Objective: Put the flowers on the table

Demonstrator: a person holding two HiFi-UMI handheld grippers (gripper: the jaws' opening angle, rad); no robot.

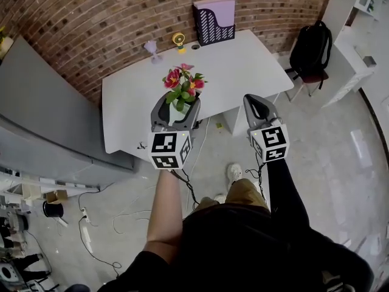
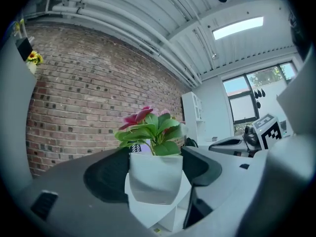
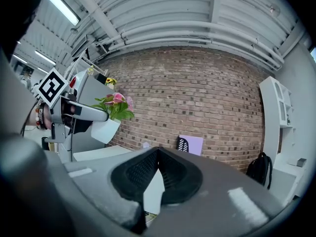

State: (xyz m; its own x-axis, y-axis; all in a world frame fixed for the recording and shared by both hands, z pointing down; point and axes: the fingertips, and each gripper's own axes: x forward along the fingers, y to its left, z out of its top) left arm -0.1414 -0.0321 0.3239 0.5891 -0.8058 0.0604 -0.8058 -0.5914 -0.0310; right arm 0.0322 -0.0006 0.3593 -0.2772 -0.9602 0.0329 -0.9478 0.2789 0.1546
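Note:
A small white pot (image 2: 154, 177) of pink and red flowers (image 1: 182, 83) with green leaves is clamped between the jaws of my left gripper (image 1: 175, 111). In the head view it hangs in the air above the near edge of the white table (image 1: 134, 96). The right gripper view catches the same pot (image 3: 105, 129) at its left, still held. My right gripper (image 1: 258, 107) is shut and holds nothing; it hovers to the right of the pot, off the table's front edge.
At the table's far side stand a black file rack with a lilac folder (image 1: 214, 20), a small yellow fan (image 1: 179, 39) and a lilac glass (image 1: 151, 47). A black backpack (image 1: 310, 47) rests on a chair at right. Cables (image 1: 103, 218) trail over the floor.

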